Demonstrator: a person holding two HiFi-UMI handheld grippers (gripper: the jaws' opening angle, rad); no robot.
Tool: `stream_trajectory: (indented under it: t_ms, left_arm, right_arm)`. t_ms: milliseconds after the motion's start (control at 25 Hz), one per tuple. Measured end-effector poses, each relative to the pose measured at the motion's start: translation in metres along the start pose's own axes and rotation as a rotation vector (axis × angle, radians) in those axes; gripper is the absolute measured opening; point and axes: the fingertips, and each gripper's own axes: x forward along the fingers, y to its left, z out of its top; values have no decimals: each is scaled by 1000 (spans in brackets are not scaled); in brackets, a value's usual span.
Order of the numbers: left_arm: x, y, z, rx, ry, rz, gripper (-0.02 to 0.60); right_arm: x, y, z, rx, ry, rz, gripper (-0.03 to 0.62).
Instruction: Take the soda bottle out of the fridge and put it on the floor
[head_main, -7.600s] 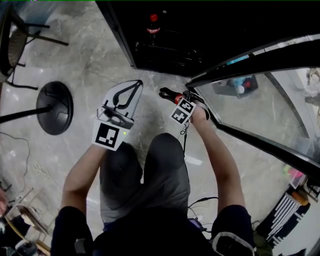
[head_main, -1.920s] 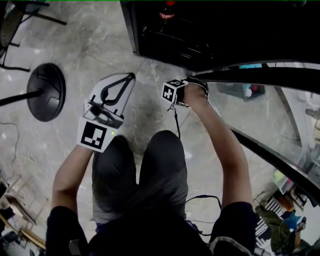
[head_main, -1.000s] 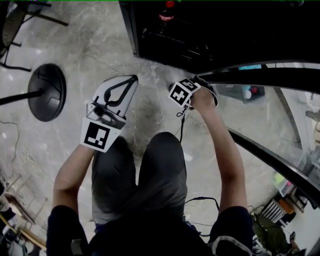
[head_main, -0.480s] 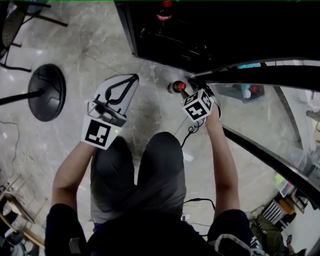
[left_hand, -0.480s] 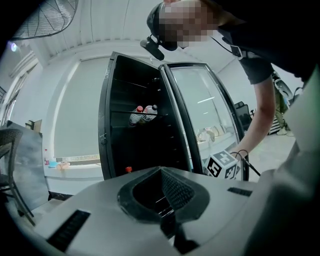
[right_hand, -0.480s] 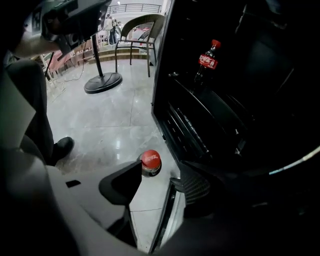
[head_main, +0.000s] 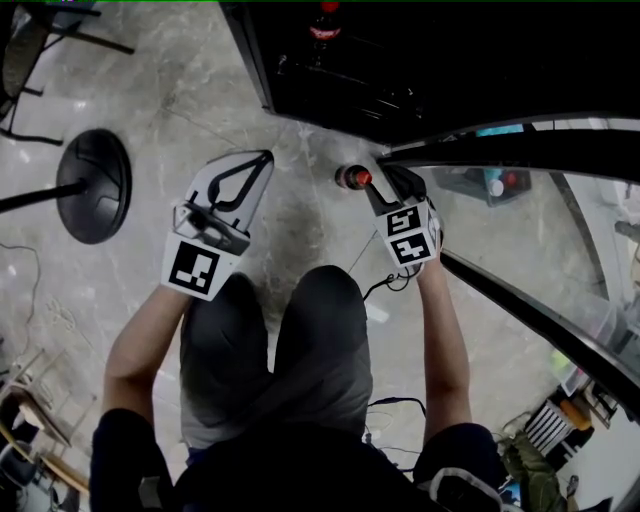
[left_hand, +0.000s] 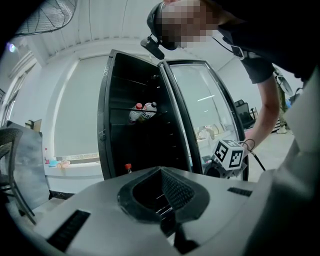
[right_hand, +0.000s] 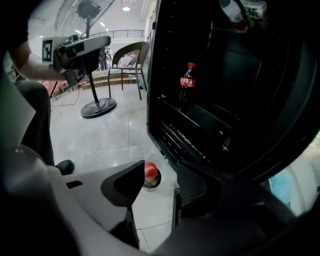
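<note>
plainly upright, red-capped dark soda bottle (right_hand: 150, 176)

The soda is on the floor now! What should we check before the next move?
1. Bottle upright on the floor: ok.
2. Right gripper off the bottle: ok. Its jaws have just been closing, but they are apart above the bottle and grip nothing.
3. Left gripper empty, jaws together: ok.
4. Door shut: not ok, it stands open.
5. Bottle clear of the door's swing: cannot tell.
6. Other bottle upright in the fridge: ok.
</note>
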Motion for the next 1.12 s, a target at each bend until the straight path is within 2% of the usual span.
stream_trajectory:
  t_ms: [80,200,280,360,480,720,880,1120]
  left_arm:
    - [1,-2,-1,14,4,-7,21]
    - [4,-1,-2,17,3,-5,21]
    - [5,-1,-3,14,2,0,21]
    - [7,-1,-3,14,-2,3,21]
    - [10,-1,-3,10,-5,11,21]
    - [14,0,-2,-13,-19,33,21]
    - [14,-1,1,10,-13,33,21]
    - [12,4,24,-53,-58,84,21]
  right_arm:
    - [-8,-2,6,33,-63,-16,180]
    - [-21,-5,20,84,-165,-34,150]
    - [-29,-7,30,94,-229,-52,126]
    - [-37,-8,38,96,-290,-77,71]
    - [-47,-10,46,110,-363,-111,45]
    - [-63,-12,63,124,-488,-167,20]
    - [-77,-12,73,116,-556,-206,20]
    - [-117,-11,101,111,-678,-257,20]
